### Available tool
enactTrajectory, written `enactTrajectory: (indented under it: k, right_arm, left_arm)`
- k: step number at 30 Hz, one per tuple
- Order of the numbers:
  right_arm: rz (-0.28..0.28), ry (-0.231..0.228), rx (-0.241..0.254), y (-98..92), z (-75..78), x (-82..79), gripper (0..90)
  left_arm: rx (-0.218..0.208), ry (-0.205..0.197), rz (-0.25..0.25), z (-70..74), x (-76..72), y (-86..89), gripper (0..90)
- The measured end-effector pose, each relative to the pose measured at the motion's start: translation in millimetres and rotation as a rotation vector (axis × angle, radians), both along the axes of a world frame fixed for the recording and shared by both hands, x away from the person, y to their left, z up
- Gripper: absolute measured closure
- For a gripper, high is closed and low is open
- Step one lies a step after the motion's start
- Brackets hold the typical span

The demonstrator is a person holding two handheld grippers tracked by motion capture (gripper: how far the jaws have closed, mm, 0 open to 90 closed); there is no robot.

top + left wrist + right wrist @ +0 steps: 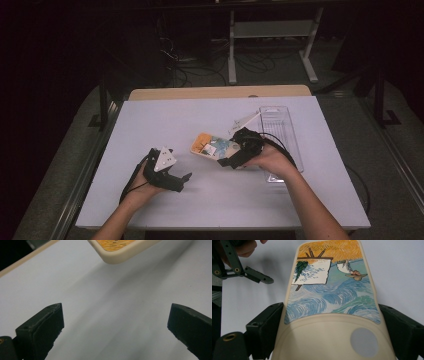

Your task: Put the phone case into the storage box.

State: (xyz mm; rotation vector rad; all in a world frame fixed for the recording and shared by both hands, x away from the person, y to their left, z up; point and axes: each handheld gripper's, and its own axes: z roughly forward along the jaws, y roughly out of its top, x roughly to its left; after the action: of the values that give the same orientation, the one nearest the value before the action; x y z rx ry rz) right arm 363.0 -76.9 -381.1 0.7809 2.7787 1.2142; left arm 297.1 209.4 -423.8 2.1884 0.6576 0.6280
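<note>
A cream phone case point(211, 146) printed with a painted blue, orange and green scene is at the table's middle. My right gripper point(226, 161) is shut on it. In the right gripper view both jaws press the long sides of the case point(332, 290), near the end with a grey round spot. My left gripper point(183, 183) sits low over the white table point(165, 125), left of the case, open with nothing in it. In the left gripper view its jaws point(116, 308) stand wide apart, with a corner of the case point(120, 251) ahead. The left gripper's finger point(258, 277) appears in the right gripper view.
A clear plastic tray point(280, 131) lies at the right of the table, partly under my right hand. A white card point(245, 121) lies just beyond the case. A wooden edge point(220, 92) runs along the back, with a white desk frame point(270, 30) and cables behind.
</note>
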Motion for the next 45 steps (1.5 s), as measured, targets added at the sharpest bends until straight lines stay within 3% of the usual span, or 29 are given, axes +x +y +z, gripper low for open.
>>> enactTrajectory:
  k: [10,14,20,26,27,29,31,32,33,39,42,45]
  right_arm:
    - [-0.009,0.004,-0.004,0.0,-0.6,0.1,10.6]
    - [-0.007,0.001,-0.005,-0.5,-0.8,0.7,10.6]
    - [-0.01,0.001,0.001,-1.6,-0.4,0.8,10.6]
    - [-0.01,-0.002,-0.001,-1.8,0.1,0.6,10.6]
    - [-0.01,-0.001,-0.001,-1.8,0.0,0.6,10.6]
    - [-0.008,0.0,0.0,-1.8,-0.1,0.7,10.6]
    - [-0.009,0.002,-0.001,-1.5,-0.2,0.5,10.6]
    - [0.021,-0.043,-0.029,-3.7,-1.7,3.7,10.6]
    - [0.022,-0.05,-0.03,-3.7,-2.2,4.2,10.6]
    - [0.007,-0.029,-0.03,-2.6,-1.2,2.5,10.6]
    - [-0.013,0.007,-0.008,-1.0,0.1,0.1,10.6]
    - [-0.012,0.005,-0.008,-1.0,0.0,0.2,10.6]
  left_arm:
    - [0.028,-0.063,0.007,-2.4,-3.8,-3.9,0.2]
    - [0.079,-0.096,0.0,-2.4,-5.6,-5.0,0.2]
    - [0.111,-0.135,-0.007,-3.3,-7.6,-7.2,0.2]
    - [0.111,-0.169,-0.008,-5.0,-9.4,-9.8,0.2]
    - [0.14,-0.171,-0.013,-3.9,-9.8,-9.1,0.2]
    - [0.159,-0.185,-0.017,-4.2,-10.2,-9.6,0.2]
    - [0.146,-0.205,-0.015,-6.3,-10.8,-11.6,0.2]
    - [0.144,-0.211,-0.015,-6.9,-11.1,-12.3,0.2]
    - [0.154,-0.216,-0.017,-6.7,-11.6,-12.4,0.2]
    - [0.194,-0.26,-0.027,-7.8,-14.2,-15.1,0.2]
    - [0.229,-0.293,-0.033,-7.8,-15.5,-16.4,0.2]
    - [0.253,-0.314,-0.039,-7.7,-16.7,-17.3,0.2]
